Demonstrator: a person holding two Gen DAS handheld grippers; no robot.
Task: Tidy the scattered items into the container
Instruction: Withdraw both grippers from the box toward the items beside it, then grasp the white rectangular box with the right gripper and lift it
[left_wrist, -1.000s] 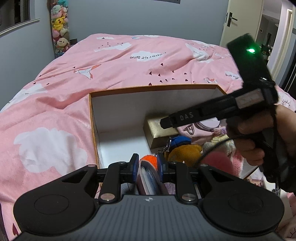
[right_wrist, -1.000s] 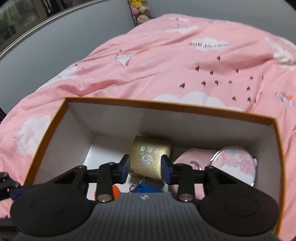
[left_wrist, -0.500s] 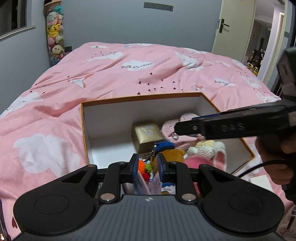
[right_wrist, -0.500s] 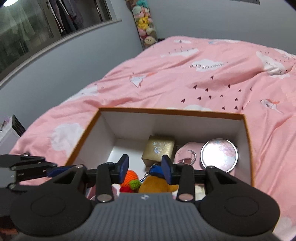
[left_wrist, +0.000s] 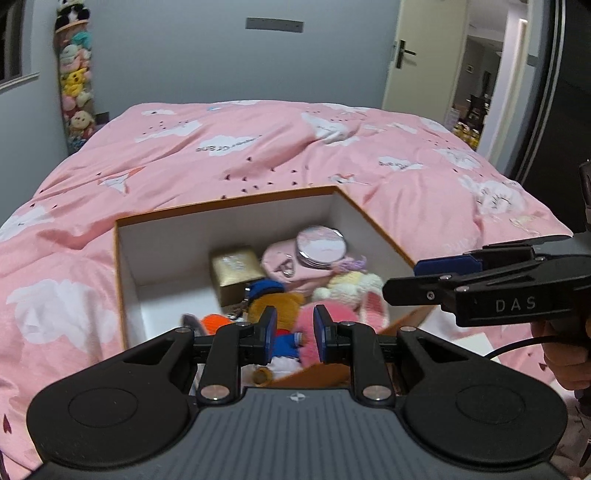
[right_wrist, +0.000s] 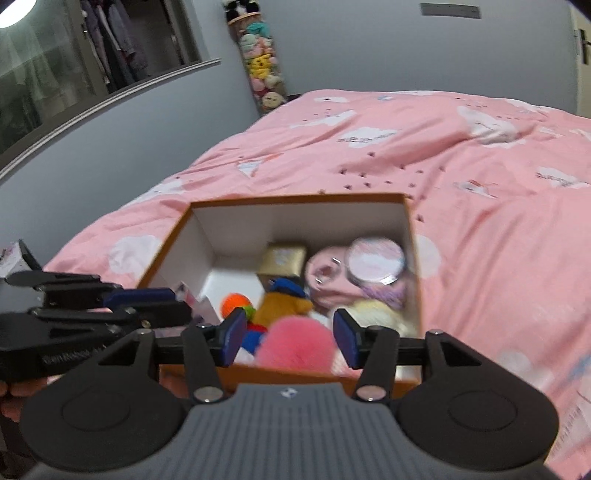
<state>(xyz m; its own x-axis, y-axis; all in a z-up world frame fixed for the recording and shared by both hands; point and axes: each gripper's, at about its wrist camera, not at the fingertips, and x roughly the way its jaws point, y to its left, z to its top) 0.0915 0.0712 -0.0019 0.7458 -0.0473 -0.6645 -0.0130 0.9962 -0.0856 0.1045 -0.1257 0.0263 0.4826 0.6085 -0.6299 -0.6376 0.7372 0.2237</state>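
Nearest, the left gripper (left_wrist: 294, 334) stood narrowly parted and, as far as the blur allowed, gripped nothing. The right gripper (right_wrist: 290, 339), jaws just opening, was empty above the pink pompom (right_wrist: 295, 345). Beyond, the box (right_wrist: 295, 201) on the pink duvet (right_wrist: 480, 184) held 1 gold case (left_wrist: 236, 267) and 1 round mirror (left_wrist: 321, 245).

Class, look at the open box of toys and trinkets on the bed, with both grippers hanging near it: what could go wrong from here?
1. The box sits on a soft, rumpled duvet; a nudge from the left gripper or the right gripper, whose jaws have just been opening with nothing held, might tip it.
2. The round mirror lies on top of the pile; it could slide off.
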